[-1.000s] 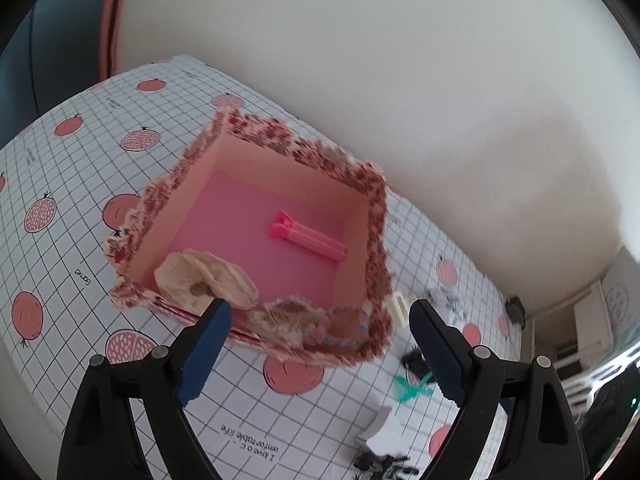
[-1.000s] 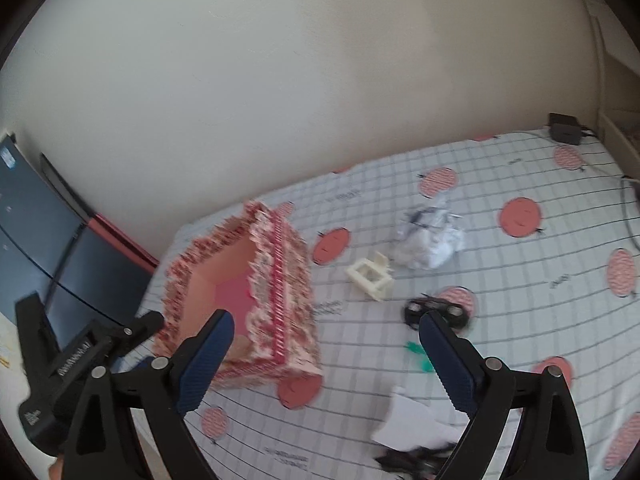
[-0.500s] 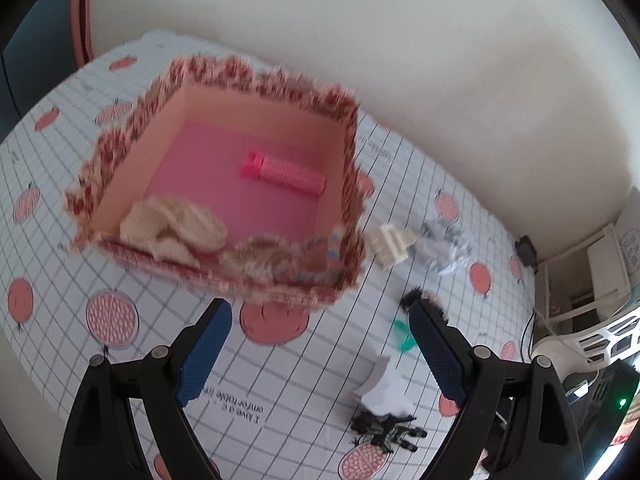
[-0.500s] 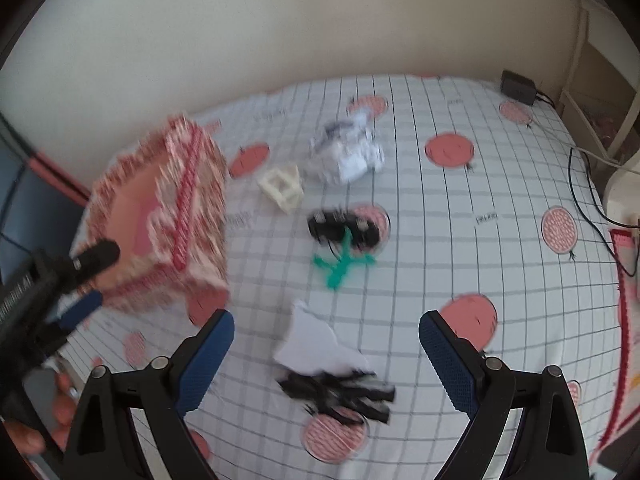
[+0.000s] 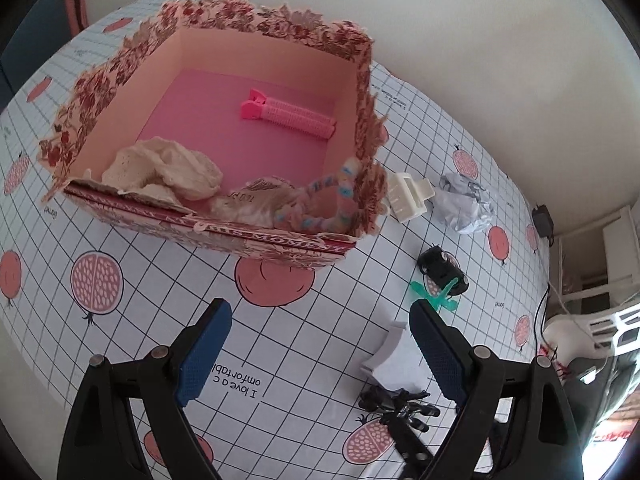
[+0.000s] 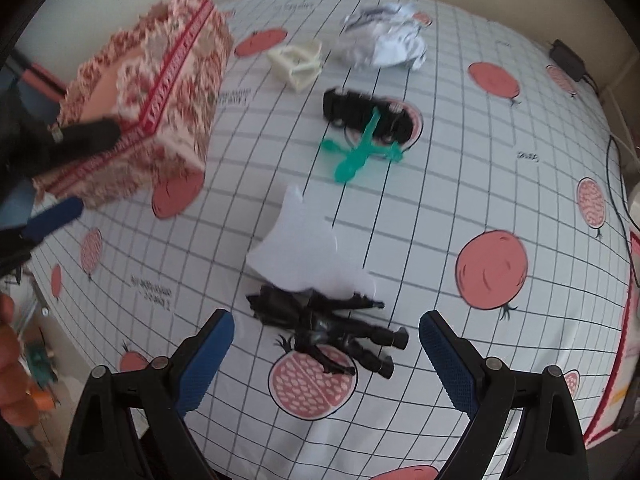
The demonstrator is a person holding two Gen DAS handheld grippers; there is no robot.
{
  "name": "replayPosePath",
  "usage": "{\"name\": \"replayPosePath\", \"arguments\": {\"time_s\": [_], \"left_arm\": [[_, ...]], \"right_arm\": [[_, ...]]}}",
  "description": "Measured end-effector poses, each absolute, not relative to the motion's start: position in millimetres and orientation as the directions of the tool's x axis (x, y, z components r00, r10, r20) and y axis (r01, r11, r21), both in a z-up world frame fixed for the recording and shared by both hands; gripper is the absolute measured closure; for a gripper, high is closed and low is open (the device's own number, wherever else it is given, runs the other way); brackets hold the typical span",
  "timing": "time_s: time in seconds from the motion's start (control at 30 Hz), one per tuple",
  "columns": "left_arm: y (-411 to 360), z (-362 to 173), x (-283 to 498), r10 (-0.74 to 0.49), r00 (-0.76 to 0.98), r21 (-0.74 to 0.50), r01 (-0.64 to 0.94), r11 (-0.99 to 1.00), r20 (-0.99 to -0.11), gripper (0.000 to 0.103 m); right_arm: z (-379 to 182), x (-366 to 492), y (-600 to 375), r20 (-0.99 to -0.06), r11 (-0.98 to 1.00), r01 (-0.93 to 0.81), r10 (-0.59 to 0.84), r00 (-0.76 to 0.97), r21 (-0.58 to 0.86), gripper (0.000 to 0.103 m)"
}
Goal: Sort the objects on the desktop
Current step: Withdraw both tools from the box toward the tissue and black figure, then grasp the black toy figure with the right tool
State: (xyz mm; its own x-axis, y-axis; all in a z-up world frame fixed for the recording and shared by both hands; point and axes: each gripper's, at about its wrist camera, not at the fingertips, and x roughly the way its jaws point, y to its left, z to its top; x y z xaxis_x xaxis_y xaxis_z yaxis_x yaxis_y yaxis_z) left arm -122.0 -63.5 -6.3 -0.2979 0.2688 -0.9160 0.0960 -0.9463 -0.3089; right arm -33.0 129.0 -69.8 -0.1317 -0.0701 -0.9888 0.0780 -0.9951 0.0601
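While the left hand-held gripper (image 5: 316, 344) hangs over the worktop (image 5: 280, 344) with its jaws spread wide and nothing in them, the box (image 5: 224, 236) sits just ahead. A second ago this view was right up close to the box; now it has pulled back and up, so the whole box shows. Inside lie a pink clip (image 5: 288, 114), a cream cloth (image 5: 168, 168) and a striped band (image 5: 340, 196). Those look sorted already.

From the right wrist, the right hand-held gripper (image 6: 326, 344) is spread wide too, and empty. It has swung away from the box (image 6: 160, 92) and come down over the loose things. A black toy figure (image 6: 332, 332) now lies right between its fingers, touching a white paper (image 6: 304, 248). Farther off are a green toy (image 6: 360, 152), a black car (image 6: 360, 116), a cream clip (image 6: 298, 60) and crumpled paper (image 6: 384, 44). My guess is the figure gets picked next, and the paper may get in the way.
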Motion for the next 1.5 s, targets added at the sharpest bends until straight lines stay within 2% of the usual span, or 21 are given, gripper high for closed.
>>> {"name": "replayPosePath", "arguments": {"time_s": [0.6,0.67,0.73,1.07,1.5], "left_arm": [[-67.5,-11.4,-127.2,0.279,-0.276,-0.318,0.109,-0.942,-0.92,0.012],[-67.7,-11.4,-128.2,0.28,-0.274,-0.319,0.11,-0.941,-0.92,0.012],[-67.1,-12.3,-129.1,0.28,-0.271,-0.319,0.11,-0.941,-0.921,0.012],[-63.9,-15.4,-128.8,0.284,-0.262,-0.32,0.107,-0.942,-0.923,0.012],[-60.1,-18.8,-129.3,0.28,-0.257,-0.314,0.1,-0.944,-0.925,0.012]], "right_arm": [[-111.1,-30.6,128.8,-0.999,-0.996,0.084,0.03,-0.016,-0.031,0.01],[-111.2,-30.3,129.4,-0.999,-0.996,0.082,0.031,-0.016,-0.032,0.021],[-111.6,-30.2,130.3,-0.999,-0.997,0.076,0.03,-0.012,-0.031,0.026],[-107.8,-28.0,131.4,-1.0,-0.997,0.078,0.027,-0.015,-0.028,0.026],[-65.7,-27.8,147.9,-0.992,-1.0,0.024,0.005,-0.124,-0.008,0.026]]}}
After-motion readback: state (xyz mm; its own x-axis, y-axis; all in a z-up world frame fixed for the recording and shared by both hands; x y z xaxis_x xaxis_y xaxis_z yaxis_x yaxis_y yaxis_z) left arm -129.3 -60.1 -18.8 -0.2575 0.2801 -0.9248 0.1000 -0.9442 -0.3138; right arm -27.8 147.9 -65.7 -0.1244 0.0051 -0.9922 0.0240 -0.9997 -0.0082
